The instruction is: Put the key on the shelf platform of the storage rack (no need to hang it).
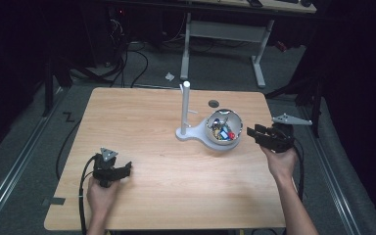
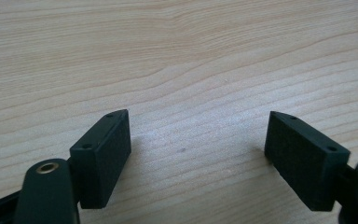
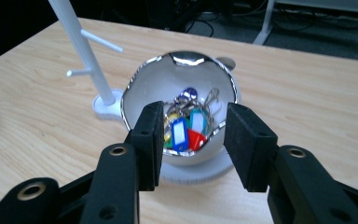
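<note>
Two black grippers: the right gripper (image 3: 193,142), jaws apart and empty, faces the tilted shiny silver bowl (image 3: 142,86) of coloured key tags (image 3: 186,133), whose mouth opens toward it; the left gripper (image 2: 198,156) gapes over the wooden table (image 2: 177,56).

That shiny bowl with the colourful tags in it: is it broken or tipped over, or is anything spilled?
The bowl looks tilted, its opening facing the right gripper, and its rim looks jagged, though that may be reflections. The key tags are heaped inside; none lie on the table. The white stand is upright.
</note>
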Demonstrator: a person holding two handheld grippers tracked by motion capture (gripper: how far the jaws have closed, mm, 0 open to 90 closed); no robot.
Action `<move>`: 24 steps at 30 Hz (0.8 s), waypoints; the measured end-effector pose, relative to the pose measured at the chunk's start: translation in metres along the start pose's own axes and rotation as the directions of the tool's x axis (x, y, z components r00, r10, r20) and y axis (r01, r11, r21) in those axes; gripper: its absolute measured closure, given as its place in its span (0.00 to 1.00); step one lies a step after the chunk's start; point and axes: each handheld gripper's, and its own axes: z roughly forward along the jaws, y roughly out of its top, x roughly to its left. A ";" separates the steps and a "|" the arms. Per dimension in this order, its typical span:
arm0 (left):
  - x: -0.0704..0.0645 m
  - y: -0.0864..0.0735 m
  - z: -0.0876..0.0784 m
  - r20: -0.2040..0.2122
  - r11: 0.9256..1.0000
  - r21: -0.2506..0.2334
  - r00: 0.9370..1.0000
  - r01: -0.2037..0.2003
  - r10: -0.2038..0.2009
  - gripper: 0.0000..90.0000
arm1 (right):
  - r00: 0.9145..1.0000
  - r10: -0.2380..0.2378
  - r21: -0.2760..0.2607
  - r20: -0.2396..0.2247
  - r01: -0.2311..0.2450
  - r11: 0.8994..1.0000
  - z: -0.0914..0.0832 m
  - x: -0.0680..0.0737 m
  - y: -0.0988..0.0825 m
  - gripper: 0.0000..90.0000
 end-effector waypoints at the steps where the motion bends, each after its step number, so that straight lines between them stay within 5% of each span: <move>1: 0.000 0.000 0.000 0.000 1.000 0.000 1.000 0.000 0.000 0.26 | 1.000 0.000 0.000 0.000 0.000 1.000 0.000 0.000 0.000 0.65; 14: 0.000 0.000 0.000 -0.002 1.000 0.002 1.000 -0.004 0.004 0.26 | 0.998 0.054 -0.026 0.023 -0.054 0.998 -0.028 -0.013 -0.034 0.65; 24: 0.000 0.000 0.000 -0.002 1.000 0.001 1.000 -0.004 0.004 0.26 | 0.998 0.056 -0.035 0.017 -0.056 0.998 -0.035 -0.007 -0.048 0.63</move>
